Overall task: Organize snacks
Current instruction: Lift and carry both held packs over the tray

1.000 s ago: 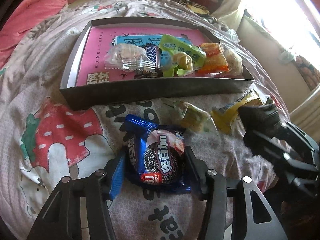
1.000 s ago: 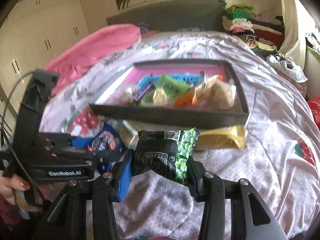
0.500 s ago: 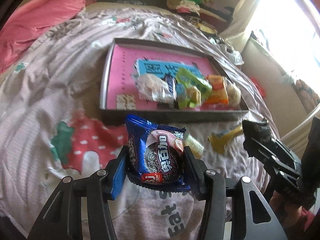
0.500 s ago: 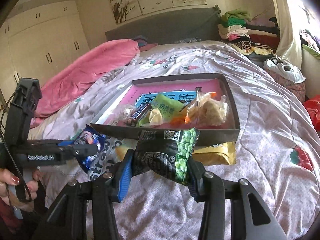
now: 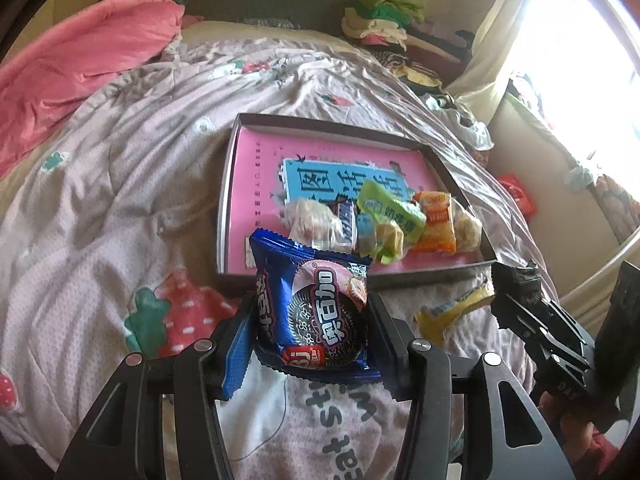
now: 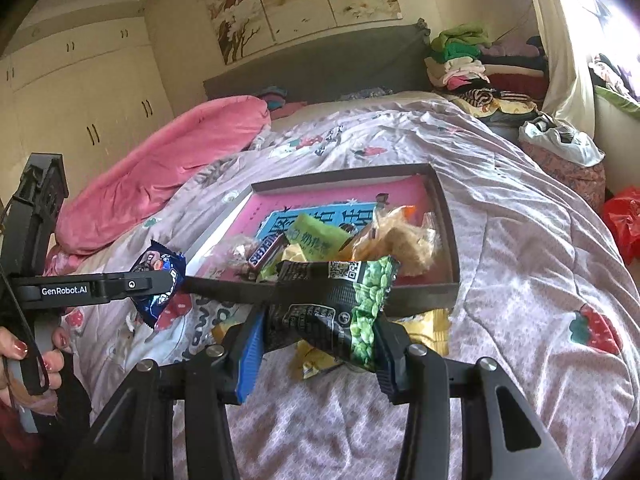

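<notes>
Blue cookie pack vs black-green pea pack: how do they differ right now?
The blue cookie pack sits in the left claw; the black-green pea pack sits in the right claw. The cookie pack is glossy blue with a round cookie picture; the pea pack is black with green peas and a QR code. The cookie pack stands upright; the pea pack hangs slanted. Both are sealed, clamped, and held short of the tray.

Two grippers (image 5: 312, 332) (image 6: 316, 344), one tray (image 5: 400, 280)
</notes>
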The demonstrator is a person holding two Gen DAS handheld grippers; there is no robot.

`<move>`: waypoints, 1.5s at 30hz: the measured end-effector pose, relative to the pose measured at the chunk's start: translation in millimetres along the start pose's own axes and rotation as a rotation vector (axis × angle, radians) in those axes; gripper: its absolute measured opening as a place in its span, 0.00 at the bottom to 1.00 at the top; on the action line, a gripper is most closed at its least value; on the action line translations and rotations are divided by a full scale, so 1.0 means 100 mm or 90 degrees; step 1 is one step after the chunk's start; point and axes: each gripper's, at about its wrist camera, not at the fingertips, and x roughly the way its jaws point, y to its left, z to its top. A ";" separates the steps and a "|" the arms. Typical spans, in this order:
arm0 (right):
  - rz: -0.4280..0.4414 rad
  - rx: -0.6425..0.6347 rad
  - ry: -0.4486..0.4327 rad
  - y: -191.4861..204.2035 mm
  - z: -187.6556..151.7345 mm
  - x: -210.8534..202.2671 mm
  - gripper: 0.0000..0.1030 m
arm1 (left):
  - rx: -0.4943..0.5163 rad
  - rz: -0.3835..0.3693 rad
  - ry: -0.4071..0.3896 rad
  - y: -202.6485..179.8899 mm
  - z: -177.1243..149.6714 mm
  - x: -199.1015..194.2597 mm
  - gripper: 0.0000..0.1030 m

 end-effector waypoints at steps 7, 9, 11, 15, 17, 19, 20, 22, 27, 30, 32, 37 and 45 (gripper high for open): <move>-0.003 0.007 -0.013 -0.08 0.06 -0.01 0.46 | 0.001 0.005 0.001 -0.05 0.10 0.09 0.52; -0.005 0.008 -0.017 -0.09 0.08 -0.01 0.46 | 0.001 0.008 0.002 -0.06 0.12 0.12 0.52; -0.004 0.011 -0.018 -0.11 0.10 0.00 0.46 | 0.001 0.010 0.002 -0.06 0.14 0.15 0.52; -0.006 0.015 -0.022 -0.15 0.11 0.01 0.46 | 0.001 0.018 0.000 -0.06 0.18 0.20 0.52; -0.007 0.015 -0.024 -0.16 0.13 0.02 0.46 | -0.001 0.020 0.002 -0.05 0.20 0.23 0.52; -0.008 0.017 -0.026 -0.17 0.14 0.03 0.46 | -0.003 0.022 0.003 -0.04 0.22 0.26 0.52; -0.008 0.018 -0.027 -0.18 0.15 0.04 0.46 | -0.004 0.024 0.003 -0.03 0.23 0.27 0.52; -0.009 0.018 -0.029 -0.20 0.16 0.05 0.46 | -0.005 0.027 0.005 -0.02 0.25 0.30 0.52; -0.009 0.017 -0.034 -0.21 0.18 0.06 0.46 | -0.006 0.031 0.007 -0.01 0.28 0.35 0.52; -0.007 0.013 -0.040 -0.21 0.21 0.07 0.46 | -0.007 0.034 0.010 0.00 0.31 0.38 0.52; -0.008 0.009 -0.043 -0.22 0.25 0.11 0.46 | -0.009 0.036 0.011 0.01 0.33 0.41 0.52; -0.008 0.008 -0.043 -0.24 0.30 0.21 0.46 | -0.008 0.039 0.013 0.02 0.39 0.46 0.53; -0.008 0.016 -0.037 -0.30 0.35 0.31 0.46 | -0.010 0.034 0.009 0.02 0.48 0.54 0.53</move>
